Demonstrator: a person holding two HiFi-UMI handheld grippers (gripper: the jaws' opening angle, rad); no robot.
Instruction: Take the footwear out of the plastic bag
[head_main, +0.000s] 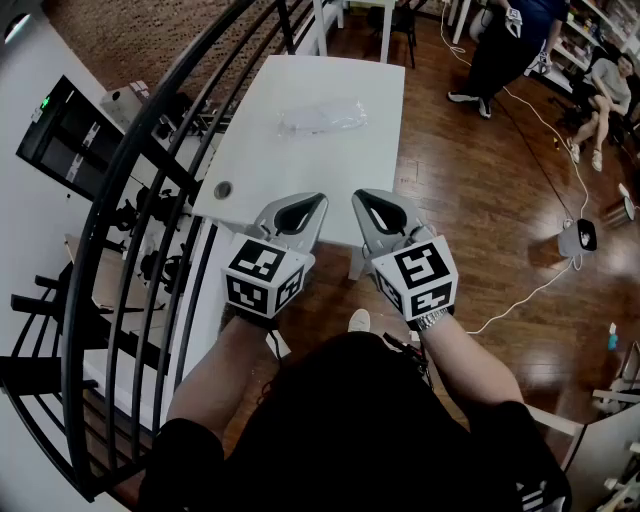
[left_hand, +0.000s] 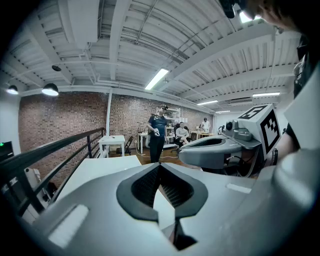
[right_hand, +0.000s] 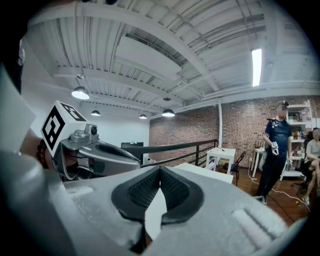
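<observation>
1. The grey hand-held left gripper (head_main: 315, 203) and right gripper (head_main: 362, 198) are hovering over the near edge of the white rectangular table (head_main: 300, 170), jaws together on nothing.
2. The clear crinkled plastic bag (head_main: 322, 118) is lying well ahead, mid-table; the footwear inside is too faint to make out.
3. Doing this well probably means reaching forward while opening both, one pinning the bag's closed end, the other entering its mouth.

Loft workspace, surroundings only.
White table (head_main: 300, 150) at centre on a wood floor (head_main: 480, 190); black railing (left_hand: 55, 145) along the left. Far right, a standing person (head_main: 510, 45) in dark clothes and a seated person (head_main: 605, 95). Small white device (head_main: 578, 238) on the floor, right. Brick wall (left_hand: 65, 112) at the far end, with a second small white table (left_hand: 112, 141) before it.
</observation>
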